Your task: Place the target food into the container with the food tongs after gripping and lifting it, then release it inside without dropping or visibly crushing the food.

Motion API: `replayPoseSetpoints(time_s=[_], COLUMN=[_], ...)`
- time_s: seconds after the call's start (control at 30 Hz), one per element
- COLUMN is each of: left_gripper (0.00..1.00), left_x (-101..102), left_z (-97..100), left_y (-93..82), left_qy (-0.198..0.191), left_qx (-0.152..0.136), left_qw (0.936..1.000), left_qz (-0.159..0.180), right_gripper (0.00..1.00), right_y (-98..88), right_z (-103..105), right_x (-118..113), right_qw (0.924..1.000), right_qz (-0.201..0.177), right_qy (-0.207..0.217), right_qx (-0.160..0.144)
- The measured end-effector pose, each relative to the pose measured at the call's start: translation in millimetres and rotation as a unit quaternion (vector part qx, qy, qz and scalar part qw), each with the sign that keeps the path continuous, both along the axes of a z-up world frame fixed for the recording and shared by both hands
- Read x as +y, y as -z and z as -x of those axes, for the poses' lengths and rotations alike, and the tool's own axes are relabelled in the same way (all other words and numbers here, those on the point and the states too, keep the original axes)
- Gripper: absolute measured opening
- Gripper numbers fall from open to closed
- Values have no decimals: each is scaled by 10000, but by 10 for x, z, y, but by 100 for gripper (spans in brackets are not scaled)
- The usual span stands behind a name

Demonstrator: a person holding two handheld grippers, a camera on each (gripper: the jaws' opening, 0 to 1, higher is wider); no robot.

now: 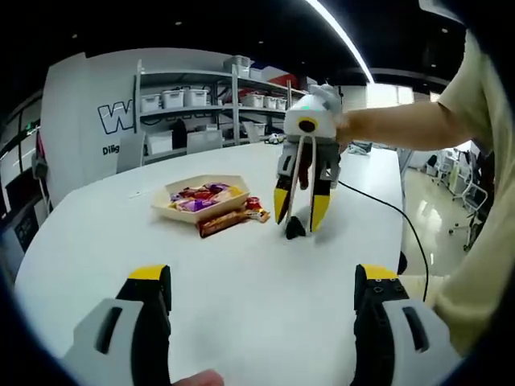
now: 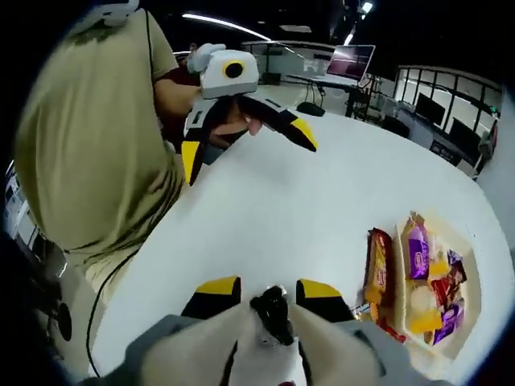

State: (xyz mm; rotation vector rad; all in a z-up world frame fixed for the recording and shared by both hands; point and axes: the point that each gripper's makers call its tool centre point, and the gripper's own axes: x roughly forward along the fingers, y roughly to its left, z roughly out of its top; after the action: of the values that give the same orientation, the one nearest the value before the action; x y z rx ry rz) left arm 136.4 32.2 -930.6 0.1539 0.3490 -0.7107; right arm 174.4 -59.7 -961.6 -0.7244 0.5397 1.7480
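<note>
Shelving (image 1: 209, 96) with bins, black cable (image 1: 394, 213)

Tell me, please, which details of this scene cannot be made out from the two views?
- Tongs: in the left gripper view, partly hidden between the right hand-held gripper's jaws; tips hard to see.
- Snack packets in the tray: labels too small and blurred to read in both views.
- Wall lettering: cut off by the shelf in the left gripper view.
- Whether the left hand-held gripper holds anything beyond the frame edge: unclear.

The tray (image 1: 208, 197) sits on the counter (image 1: 241, 273) and holds a heap of wrapped snacks (image 2: 430, 281). One snack bar (image 1: 229, 220) lies on the counter just beside the tray. Shelves (image 1: 209, 100) stand well behind the tray, beyond the counter.
</note>
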Motion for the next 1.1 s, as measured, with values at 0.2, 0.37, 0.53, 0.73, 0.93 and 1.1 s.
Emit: replayPoseSetpoints(time_s=[0.2, 0.37, 0.53, 0.73, 0.93, 1.1], left_gripper=[92, 92, 92, 92, 92, 92], left_x=[0, -4, -9, 3, 2, 8], left_z=[9, 8, 17, 28, 34, 30], left_y=[6, -2, -1, -6, -5, -5], left_qy=[0, -3, 6, -3, -6, -15], left_qx=[4, -9, -16, -22, -19, -16], left_qw=[10000, 10000, 10000, 10000, 10000, 10000], left_qz=[11, 31, 41, 37, 36, 32], right_gripper=[23, 23, 25, 25, 24, 23], right_y=[5, -3, -14, -38, -34, 4], right_z=[3, 18, 49, 151, 163, 142], right_x=[3, -2, -14, -31, -36, -23], right_qw=[9990, 9976, 9981, 9990, 9971, 9964], right_qz=[-69, -105, -174, -161, -48, 60], right_qy=[439, 672, 553, -145, -604, -743], right_qx=[-112, -128, -205, -396, -454, -409])
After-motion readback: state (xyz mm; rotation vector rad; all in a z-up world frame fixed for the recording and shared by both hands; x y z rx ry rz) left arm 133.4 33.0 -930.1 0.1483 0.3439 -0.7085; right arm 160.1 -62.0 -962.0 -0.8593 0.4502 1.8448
